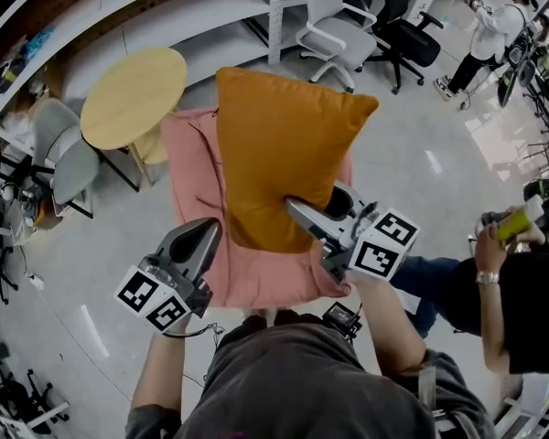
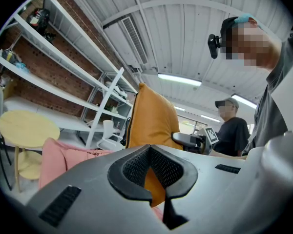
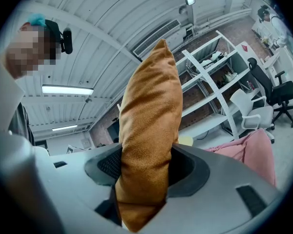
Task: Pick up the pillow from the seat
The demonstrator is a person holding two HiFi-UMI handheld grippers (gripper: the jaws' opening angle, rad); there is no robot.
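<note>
An orange pillow [image 1: 284, 154] hangs upright above a pink seat [image 1: 192, 163], lifted off it. My right gripper [image 1: 316, 208] is shut on the pillow's lower edge, one finger in front of the fabric and one behind. In the right gripper view the pillow [image 3: 149, 130] fills the gap between the jaws of that gripper [image 3: 144, 177], with the pink seat [image 3: 254, 152] at lower right. My left gripper [image 1: 201, 238] hovers at the seat's near left corner, shut and holding nothing. The left gripper view shows this gripper [image 2: 158, 196] with its tips together, and beyond them the pillow [image 2: 151, 116] and the seat [image 2: 63, 155].
A round wooden table [image 1: 133, 94] stands behind the seat at the left, with grey chairs [image 1: 64, 154] farther left. A white office chair [image 1: 334, 26] and a black one [image 1: 407, 39] stand at the back. A person [image 1: 522, 309] stands close on the right.
</note>
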